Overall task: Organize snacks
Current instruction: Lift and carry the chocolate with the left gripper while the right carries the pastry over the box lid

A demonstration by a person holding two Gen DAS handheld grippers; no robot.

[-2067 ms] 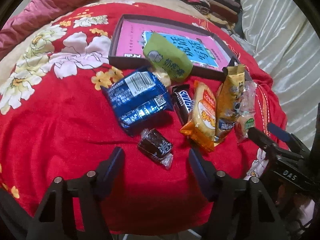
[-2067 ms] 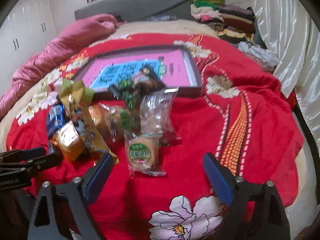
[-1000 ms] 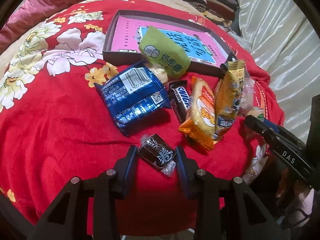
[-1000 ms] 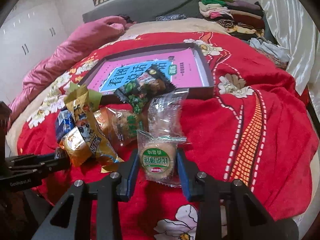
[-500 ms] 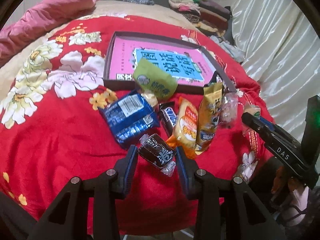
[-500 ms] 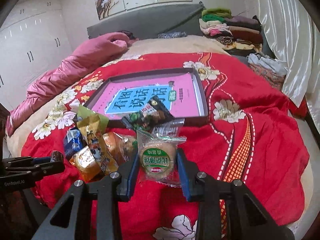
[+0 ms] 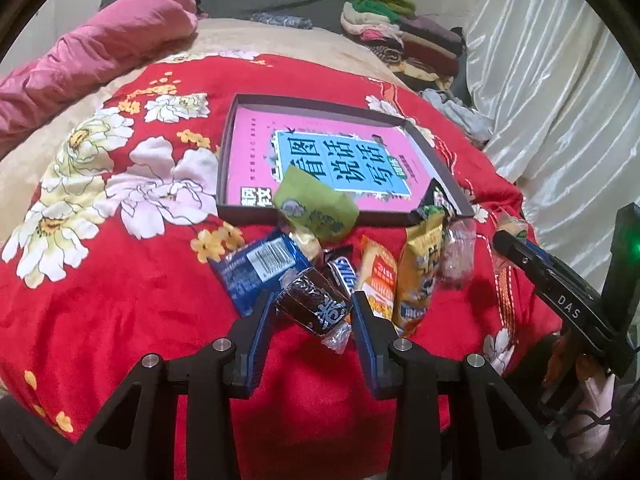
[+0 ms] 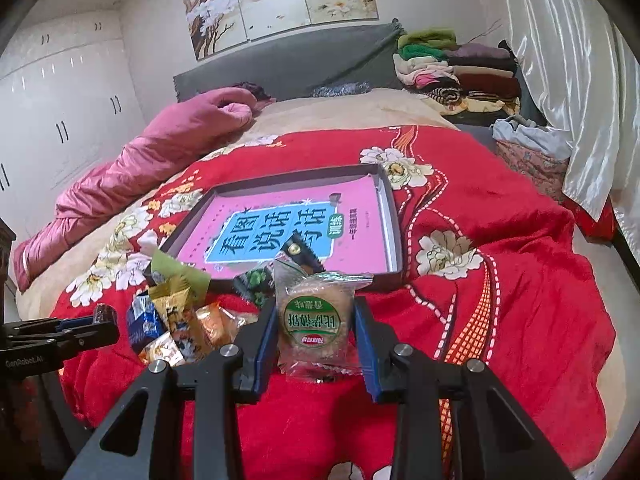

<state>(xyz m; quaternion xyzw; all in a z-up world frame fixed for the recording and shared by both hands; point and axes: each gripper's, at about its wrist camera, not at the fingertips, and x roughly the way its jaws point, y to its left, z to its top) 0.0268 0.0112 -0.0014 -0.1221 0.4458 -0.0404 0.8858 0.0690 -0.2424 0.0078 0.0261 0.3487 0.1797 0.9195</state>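
Our left gripper (image 7: 313,307) clamps a dark candy (image 7: 313,306) low in the frame; our right gripper (image 8: 315,322) clamps a wrapped cake (image 8: 314,322), both below the tray (image 8: 394,220). The slick wrappers may slip out on the way there.

place: home bedroom — bed (image 8: 500,280) | wardrobe (image 8: 60,120) | folded clothes (image 8: 460,72) | curtain (image 8: 568,80)

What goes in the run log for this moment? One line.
left gripper: shut on dark snack | right gripper: shut on round cake | both lifted off bedspread | tray: no snacks inside
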